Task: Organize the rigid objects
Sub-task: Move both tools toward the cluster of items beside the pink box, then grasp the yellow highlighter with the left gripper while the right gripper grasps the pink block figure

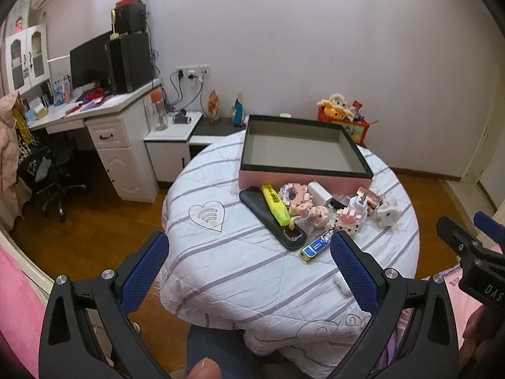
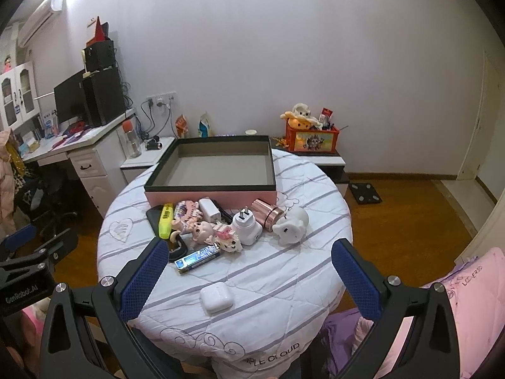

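Both claws hang spread wide above the near edge of the round table (image 2: 284,271), gripping nothing: left gripper (image 1: 249,252), right gripper (image 2: 249,259). The pink box (image 2: 211,196) sits open at twelve o'clock on the table. Just in front of it lies the clutter: yellow highlighter (image 2: 165,221) at ten o'clock, white plug (image 2: 247,225) centre, white elephant figure (image 2: 292,225) at two o'clock. The white earbud case (image 2: 216,298) rests alone at six o'clock.

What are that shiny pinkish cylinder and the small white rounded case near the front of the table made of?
The rose-gold cylinder looks like polished metal: bright reflective bands ring it, though plated plastic is possible. The white earbud case looks like smooth glossy plastic, with a soft sheen and rounded molded corners.
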